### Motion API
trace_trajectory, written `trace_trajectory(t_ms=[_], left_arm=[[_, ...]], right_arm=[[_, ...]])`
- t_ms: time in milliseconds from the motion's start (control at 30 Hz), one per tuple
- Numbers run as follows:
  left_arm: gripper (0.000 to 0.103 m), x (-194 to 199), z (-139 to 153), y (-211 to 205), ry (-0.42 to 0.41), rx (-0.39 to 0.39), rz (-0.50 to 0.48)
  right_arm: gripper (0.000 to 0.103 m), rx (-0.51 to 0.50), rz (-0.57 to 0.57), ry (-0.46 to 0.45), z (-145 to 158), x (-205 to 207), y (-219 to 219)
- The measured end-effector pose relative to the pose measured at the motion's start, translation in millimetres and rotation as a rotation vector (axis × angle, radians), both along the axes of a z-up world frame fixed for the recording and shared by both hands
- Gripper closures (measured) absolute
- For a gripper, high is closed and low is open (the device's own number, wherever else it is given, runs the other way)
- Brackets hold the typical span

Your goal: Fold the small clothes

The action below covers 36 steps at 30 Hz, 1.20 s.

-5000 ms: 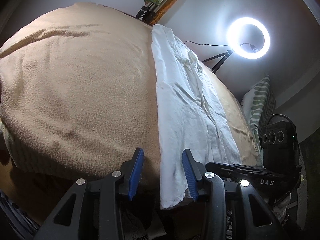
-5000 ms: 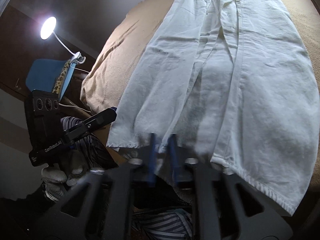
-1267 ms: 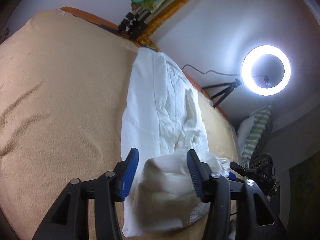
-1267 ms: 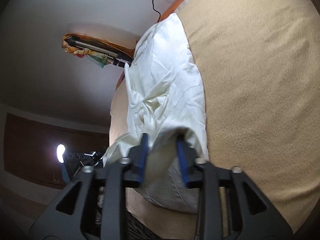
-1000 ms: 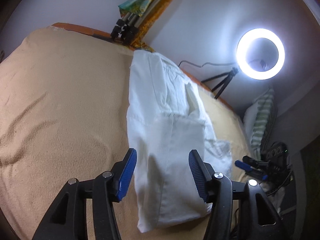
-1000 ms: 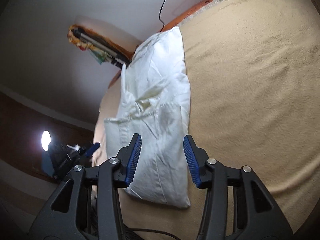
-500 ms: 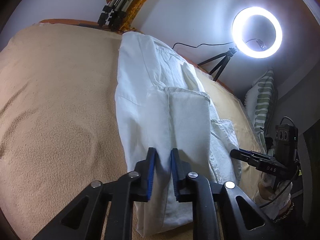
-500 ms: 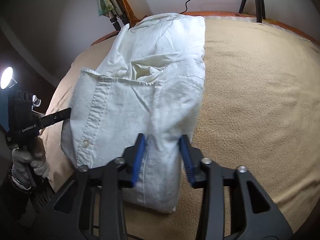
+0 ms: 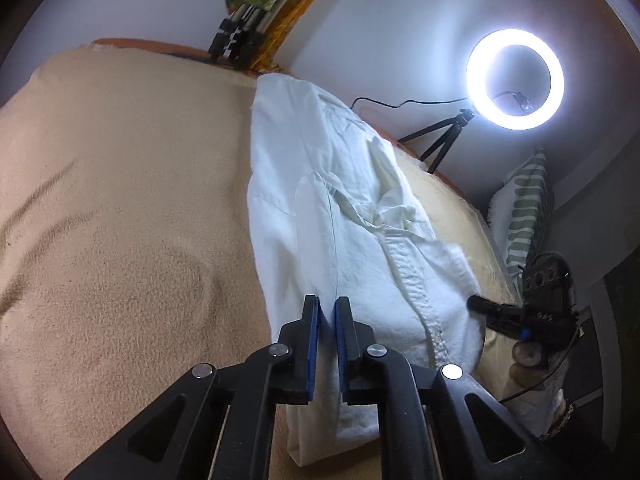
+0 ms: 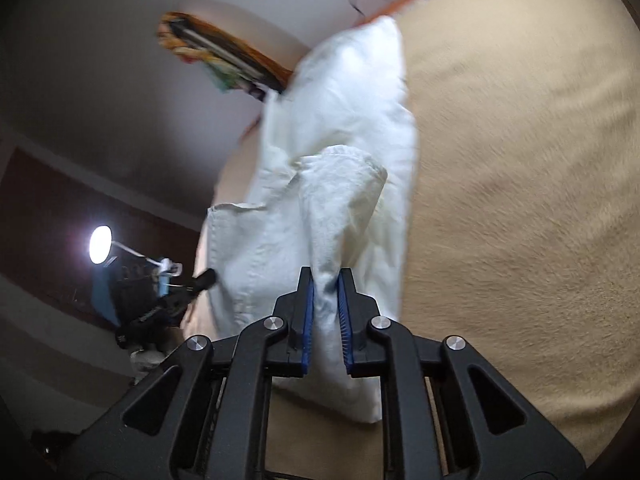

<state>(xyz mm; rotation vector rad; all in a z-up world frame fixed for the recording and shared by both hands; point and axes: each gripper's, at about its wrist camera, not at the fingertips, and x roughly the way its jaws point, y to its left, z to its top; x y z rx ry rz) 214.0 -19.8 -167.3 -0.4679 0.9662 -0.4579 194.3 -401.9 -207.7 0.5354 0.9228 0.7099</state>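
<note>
White shirt point(image 9: 352, 240), one item, button-front, lying lengthwise on a tan blanket point(image 9: 120, 220) that covers the bed. Lower portion doubled back over the upper portion; the button placket runs across the top layer toward the near edge. Fabric creased and bunched at the middle fold.

Left gripper point(image 9: 326, 340): blue-padded jaws drawn nearly together, a thin layer of the shirt's near left edge pinched between them. The cloth hangs past the jaws toward the camera.

Right gripper point(image 10: 325, 312): jaws likewise closed on the shirt, a raised ridge of white fabric standing between the pads. The right wrist view is blurred, so finer detail of the cloth there cannot be told.

Surroundings, itemised:
- Ring light point(image 9: 515, 78), lit, on a small tripod at the far right edge of the bed.
- Green-and-white striped pillow point(image 9: 524, 216), upright beside the bed, below the ring light.
- Folded tripod legs with coloured cloth point(image 9: 256, 12), leaning against the white wall behind the bed.
- Desk lamp point(image 10: 100, 245), lit, seen in the right wrist view at left.

Containers: none in view; the shirt rests directly on the blanket.
</note>
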Motion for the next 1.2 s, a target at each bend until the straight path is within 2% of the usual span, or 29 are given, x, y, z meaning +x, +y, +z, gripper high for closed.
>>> trace_trajectory(t_ms=[67, 133, 300, 400, 433, 500, 633, 700, 767, 833, 900, 967, 1033, 1200], left_arm=[[0.097, 0.2, -1.4, -2.8, -0.006, 0.021, 0.0], [0.097, -1.6, -0.5, -5.8, -0.02, 0.046, -0.011], [0.097, -4.0, 0.5, -5.3, -0.035, 0.061, -0.014], [0.097, -4.3, -1.3, -5.4, -0.032, 0.061, -0.014], [0.097, -4.4, -1.3, -5.2, -0.032, 0.06, -0.013], [0.097, -4.4, -1.5, -5.0, -0.032, 0.064, -0.01], [0.097, -4.5, -2.0, -4.0, -0.03, 0.071, 0.004], [0.097, -5.1, -1.5, -4.7, -0.033, 0.081, 0.005], [0.097, -5.4, -1.8, -7.3, -0.04, 0.105, -0.001], [0.097, -4.9, -2.3, -8.3, -0.04, 0.117, -0.001], [0.093, -6.9, 1.8, -7.1, -0.053, 0.132, 0.012], [0.093, -12.4, 11.7, -2.9, -0.095, 0.156, 0.053], [0.091, -17.1, 24.1, -1.6, -0.144, 0.162, 0.069], [0.089, -10.9, 33.3, -26.8, -0.189, 0.19, -0.015]], right_arm=[[0.084, 0.03, -0.016, 0.015, -4.2, 2.1, -4.5], [0.084, -0.013, -0.024, -0.041, 2.6, -5.1, -0.9], [0.083, -0.17, 0.006, -0.264, 37.7, -38.7, 23.7], [0.083, -0.264, 0.05, -0.375, 47.3, -55.9, 41.5], [0.083, -0.242, 0.078, -0.37, 47.0, -54.7, 43.0], [0.084, -0.136, 0.108, -0.296, 36.1, -38.3, 34.3], [0.085, -0.016, -0.028, -0.057, -8.6, 17.8, -1.3], [0.085, -0.037, -0.075, -0.017, -18.0, 26.5, -10.0], [0.084, -0.113, -0.08, -0.044, -14.1, 24.2, -6.1], [0.078, -0.213, -0.098, -0.1, -0.7, 16.7, 2.6], [0.077, -0.308, -0.133, -0.187, 17.4, 3.4, 10.1], [0.076, -0.352, -0.147, -0.267, 33.7, -11.7, 14.3], [0.076, -0.365, -0.112, -0.337, 45.4, -23.9, 21.7], [0.076, -0.443, -0.039, -0.37, 45.6, -21.9, 50.9]])
